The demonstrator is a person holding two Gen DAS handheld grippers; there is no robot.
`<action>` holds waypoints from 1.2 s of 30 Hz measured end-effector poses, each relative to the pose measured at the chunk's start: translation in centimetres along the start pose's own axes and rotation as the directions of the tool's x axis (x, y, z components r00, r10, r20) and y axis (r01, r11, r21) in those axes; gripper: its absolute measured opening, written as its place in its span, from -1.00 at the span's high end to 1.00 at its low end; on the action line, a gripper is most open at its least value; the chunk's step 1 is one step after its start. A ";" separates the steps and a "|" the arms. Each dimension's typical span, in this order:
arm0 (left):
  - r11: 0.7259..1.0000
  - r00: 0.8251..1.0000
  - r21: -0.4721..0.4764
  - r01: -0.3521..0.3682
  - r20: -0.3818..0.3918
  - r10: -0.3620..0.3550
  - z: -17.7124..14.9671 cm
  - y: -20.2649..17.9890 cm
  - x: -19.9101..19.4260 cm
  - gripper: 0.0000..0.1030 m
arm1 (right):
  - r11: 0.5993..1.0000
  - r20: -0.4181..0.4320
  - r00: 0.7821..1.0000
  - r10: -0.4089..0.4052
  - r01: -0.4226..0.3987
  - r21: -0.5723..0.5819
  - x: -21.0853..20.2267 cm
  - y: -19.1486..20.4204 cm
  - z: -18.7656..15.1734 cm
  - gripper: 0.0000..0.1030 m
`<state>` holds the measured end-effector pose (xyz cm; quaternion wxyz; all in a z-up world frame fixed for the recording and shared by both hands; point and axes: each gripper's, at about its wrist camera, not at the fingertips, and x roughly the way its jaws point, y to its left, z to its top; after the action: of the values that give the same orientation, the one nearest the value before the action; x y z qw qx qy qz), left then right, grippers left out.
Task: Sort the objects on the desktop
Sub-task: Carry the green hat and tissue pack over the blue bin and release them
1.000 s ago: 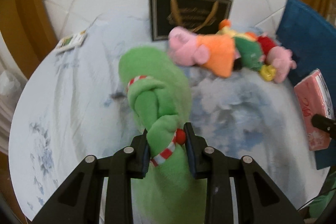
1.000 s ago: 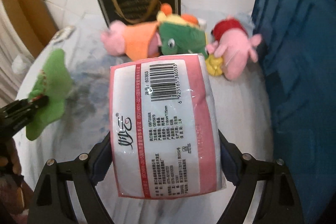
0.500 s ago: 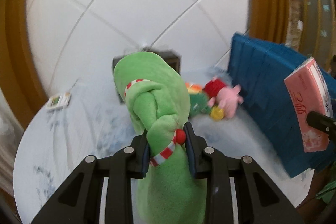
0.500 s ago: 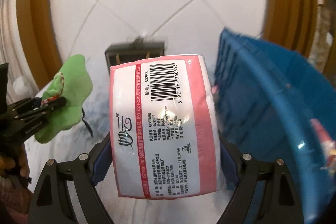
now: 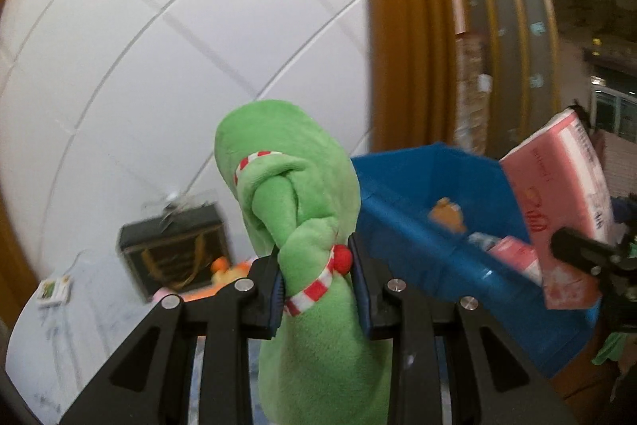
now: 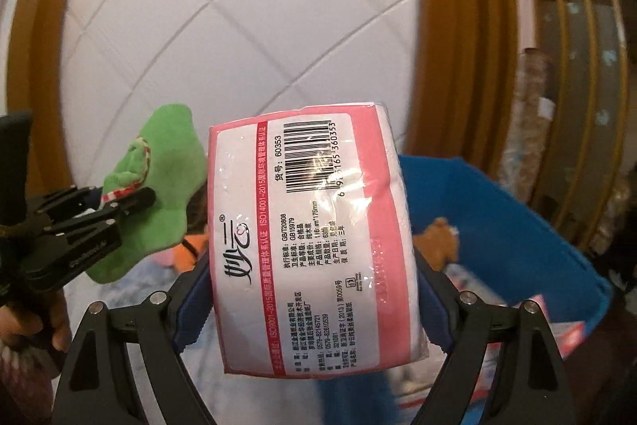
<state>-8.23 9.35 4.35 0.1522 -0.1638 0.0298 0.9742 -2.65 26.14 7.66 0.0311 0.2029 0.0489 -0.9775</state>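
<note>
My left gripper is shut on a green plush toy with a red-and-white band, held high above the table. My right gripper is shut on a pink tissue pack with a barcode label, held up over the near rim of the blue bin. The green toy also shows at the left in the right wrist view. The tissue pack shows at the right in the left wrist view, above the blue bin.
The bin holds a brown plush and pink packs. On the marbled table stand a black gift bag, orange and pink plush toys and a small card. A tiled wall is behind.
Both grippers have risen and tilted up from the table with their loads. The blue bin's inside has come into view and the plush pile has dropped low in the frames.
</note>
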 end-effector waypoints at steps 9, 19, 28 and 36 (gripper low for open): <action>0.990 0.992 0.087 0.111 0.047 -0.115 4.7 -10.2 2.8 0.45 | 0.987 0.014 0.989 -0.148 0.146 0.063 -0.7 -9.0 -0.2 -0.69; 0.971 0.990 0.197 0.138 -0.031 -0.134 5.5 -19.7 6.3 0.45 | 0.978 -0.019 0.984 -0.180 0.181 0.101 2.1 -17.1 -1.9 -0.69; 0.965 0.993 0.240 0.111 -0.071 -0.096 5.8 -23.0 8.7 0.45 | 0.977 -0.049 0.981 -0.186 0.190 0.100 3.8 -19.7 -3.0 -0.69; 0.961 0.993 0.262 0.092 -0.097 -0.069 5.7 -24.3 9.9 0.40 | 0.978 -0.093 0.979 -0.182 0.190 0.088 5.8 -22.2 -3.5 -0.71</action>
<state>-11.42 35.93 6.25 0.2109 -0.1851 0.1602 0.9463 -8.40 48.36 3.93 -0.0724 0.2399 0.0218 -0.9679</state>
